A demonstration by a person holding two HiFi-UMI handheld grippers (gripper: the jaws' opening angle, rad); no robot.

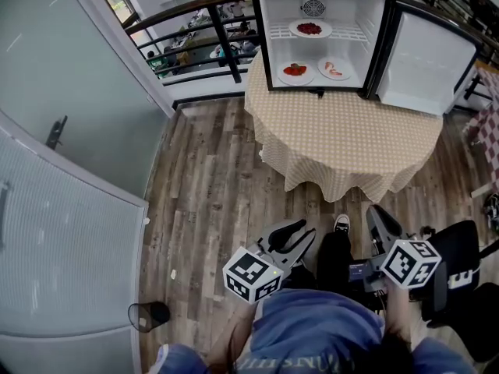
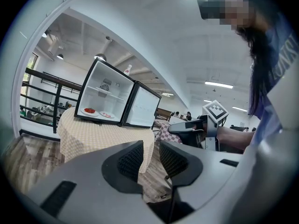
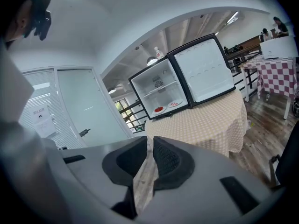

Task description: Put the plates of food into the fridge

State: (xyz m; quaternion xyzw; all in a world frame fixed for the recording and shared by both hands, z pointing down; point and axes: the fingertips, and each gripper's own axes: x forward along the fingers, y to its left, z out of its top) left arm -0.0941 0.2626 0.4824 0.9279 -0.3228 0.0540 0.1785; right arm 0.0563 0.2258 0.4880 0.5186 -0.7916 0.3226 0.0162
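Directly ahead in the head view, a small fridge (image 1: 351,10) stands on a round table (image 1: 343,139) covered with a beige checked cloth, its door (image 1: 425,65) swung wide open to the right. All three plates of food are already inside it. One plate with red food (image 1: 309,29) sits on the upper wire shelf. A second red-topped plate (image 1: 295,72) and a plate with pale pink food (image 1: 334,70) lie side by side on the fridge bottom. The person stands well back from the table on a wooden floor (image 1: 210,178), holding both grippers low and close to the body. The left gripper (image 1: 300,234) has its fingers (image 2: 131,160) spread apart with nothing between them. The right gripper (image 1: 380,223) has its fingers (image 3: 168,160) drawn almost together, leaving only a thin sliver of gap, and it holds nothing. Both grippers point towards the table.
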